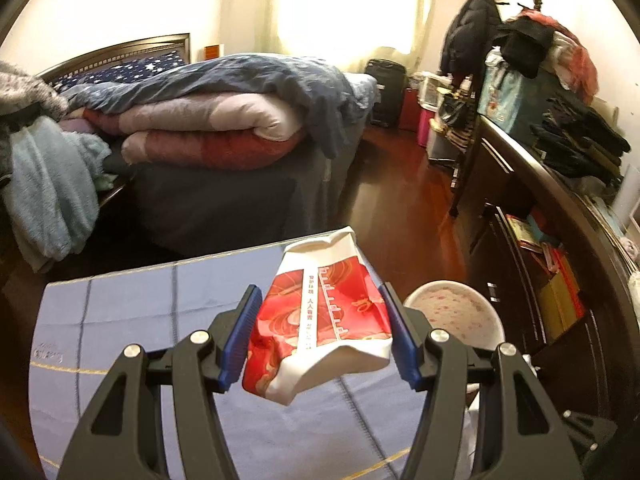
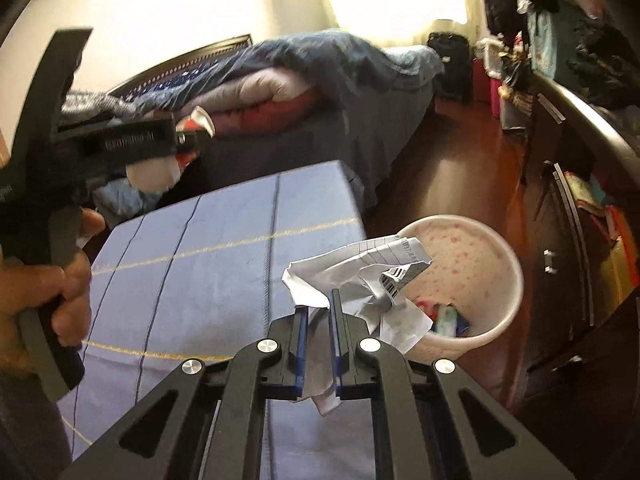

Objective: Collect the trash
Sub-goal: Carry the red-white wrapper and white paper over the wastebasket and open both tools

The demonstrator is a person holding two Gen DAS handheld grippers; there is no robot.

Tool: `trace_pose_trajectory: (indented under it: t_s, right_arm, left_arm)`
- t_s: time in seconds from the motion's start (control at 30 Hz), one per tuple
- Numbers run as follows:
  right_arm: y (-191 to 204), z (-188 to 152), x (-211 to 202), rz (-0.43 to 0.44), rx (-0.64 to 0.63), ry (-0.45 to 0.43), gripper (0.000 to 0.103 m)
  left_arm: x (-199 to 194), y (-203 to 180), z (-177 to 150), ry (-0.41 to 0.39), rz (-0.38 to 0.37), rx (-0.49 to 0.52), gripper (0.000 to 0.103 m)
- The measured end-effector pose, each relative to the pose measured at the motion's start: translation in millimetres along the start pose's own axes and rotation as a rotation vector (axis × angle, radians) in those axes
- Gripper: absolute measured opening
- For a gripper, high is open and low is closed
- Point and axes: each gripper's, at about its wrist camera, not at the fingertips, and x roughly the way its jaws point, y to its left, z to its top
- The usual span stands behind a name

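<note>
My left gripper (image 1: 320, 328) is shut on a crushed red and white paper cup (image 1: 320, 320) and holds it above the blue cloth-covered table (image 1: 140, 320). My right gripper (image 2: 319, 320) is shut on a crumpled white paper receipt (image 2: 360, 276), held over the table's right edge next to the white bin with pink speckles (image 2: 508, 272). The bin also shows in the left wrist view (image 1: 452, 312), just right of the cup. Some trash lies in the bin. The left gripper with the cup shows at the far left of the right wrist view (image 2: 192, 128).
A bed with piled quilts (image 1: 208, 120) stands beyond the table. A dark dresser (image 1: 560, 240) loaded with clothes runs along the right. A red-brown wooden floor (image 1: 400, 200) lies between them. A black suitcase (image 1: 386, 92) stands at the far wall.
</note>
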Motion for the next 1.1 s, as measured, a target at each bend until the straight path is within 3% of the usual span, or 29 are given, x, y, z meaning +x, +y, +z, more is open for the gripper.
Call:
trace_pose_trajectory:
  t_s: [0.33, 0.53, 0.77, 1.1]
  right_arm:
    - [-68.7, 23.6, -8.6, -0.15, 0.076, -0.063, 0.01]
    - [-107.1, 27.5, 10.9, -0.192, 0.142, -0.035, 0.01]
    - [-131.8, 21.6, 33.6, -0.221, 0.188, 0.004, 0.01]
    - [-149.0, 18.8, 75.4, -0.206, 0.207, 0.04, 0.01]
  left_arm:
    - [39.2, -81.4, 7.6, 0.022, -0.15, 0.11, 0.061]
    - [85.6, -124.5, 0.8, 0.104, -0.226, 0.151, 0.06]
    - [130.9, -148.2, -11.4, 0.173, -0.254, 0.181, 0.06]
    - [181.6, -159.2, -20.9, 0.274, -0.313, 0.147, 0.061]
